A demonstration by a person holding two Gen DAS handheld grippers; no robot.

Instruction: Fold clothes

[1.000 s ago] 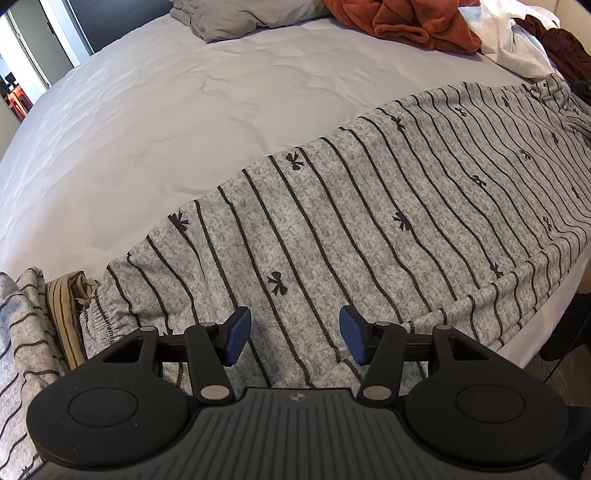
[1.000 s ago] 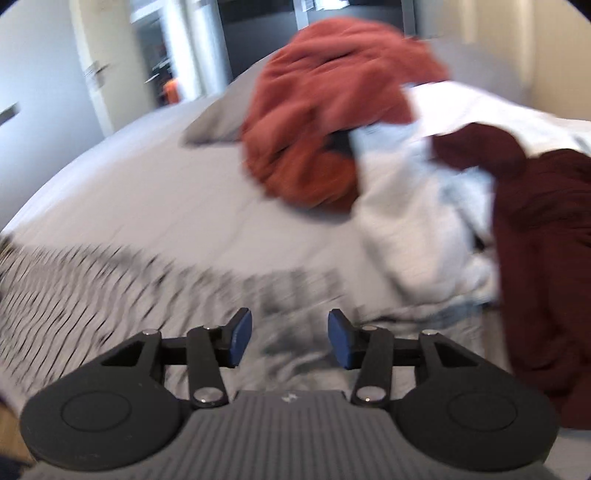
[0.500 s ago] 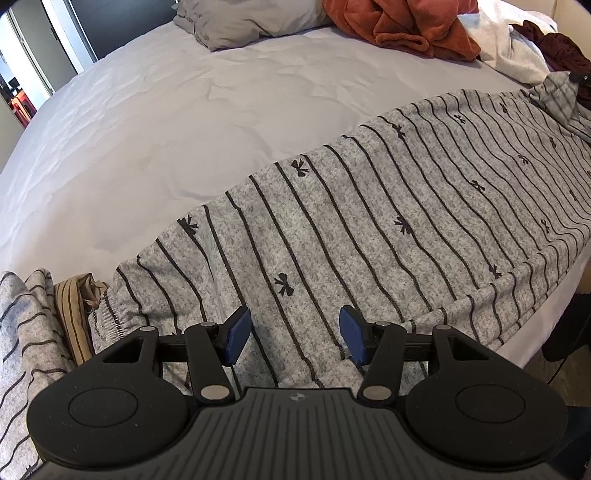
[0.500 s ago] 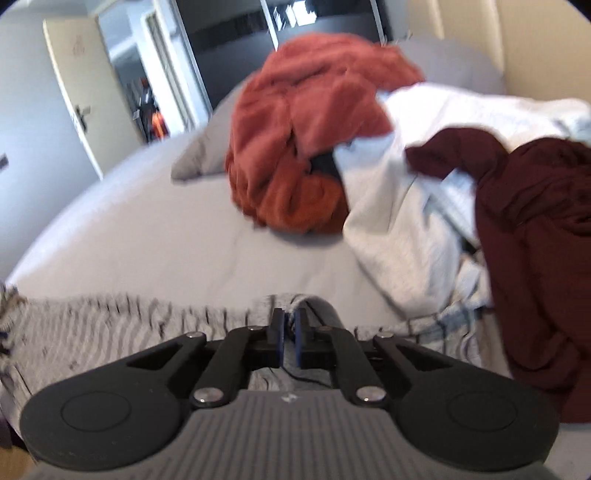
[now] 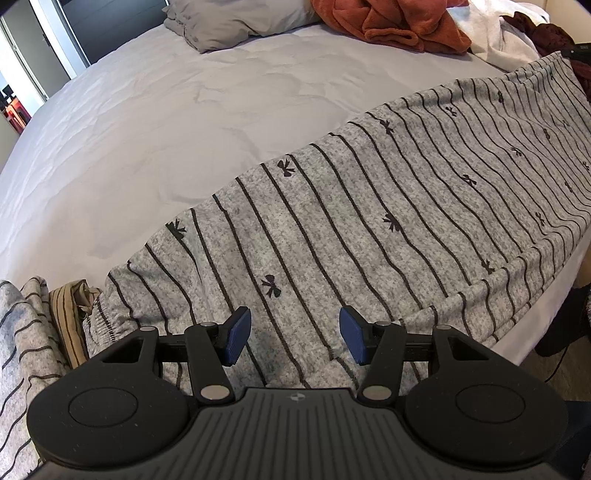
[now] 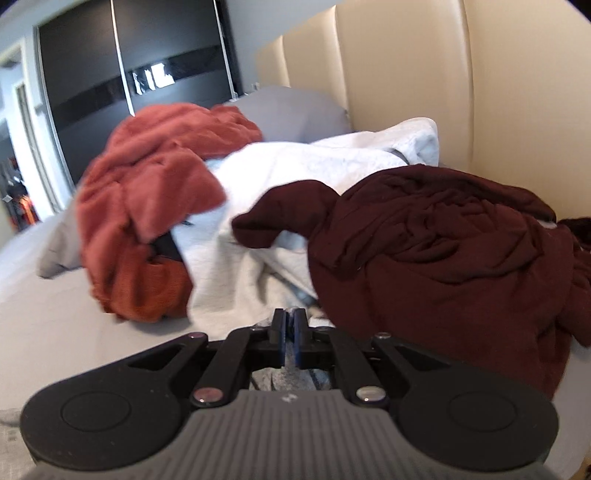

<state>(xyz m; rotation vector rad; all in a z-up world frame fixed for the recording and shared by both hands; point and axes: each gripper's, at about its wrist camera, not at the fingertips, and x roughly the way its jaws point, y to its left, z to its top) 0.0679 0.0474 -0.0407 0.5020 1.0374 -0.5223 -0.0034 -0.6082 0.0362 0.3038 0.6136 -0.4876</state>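
Observation:
A grey garment with thin black stripes and small bows [image 5: 369,206] lies stretched along the near edge of the bed, running from the lower left to the far right. My left gripper [image 5: 294,341] hovers open over its near end, blue pads apart with nothing between them. In the right wrist view my right gripper [image 6: 289,334] is shut on a pinch of the striped grey fabric [image 6: 284,380], which shows between and beneath the pads. The far corner of the garment is lifted at the right edge of the left wrist view, where a dark tip of the right gripper [image 5: 578,50] shows.
A heap of clothes lies at the head of the bed: a rust-orange one [image 6: 147,221], a white one [image 6: 280,177], a dark maroon one [image 6: 443,251]. Grey pillow [image 5: 229,22] behind. More striped cloth [image 5: 22,332] and a tan striped piece [image 5: 64,321] lie at the left. Padded headboard [image 6: 443,92] right.
My right gripper closed on the far end of the striped garment, then lifted and turned toward the headboard. The garment's far corner rose. The left gripper stayed still and open.

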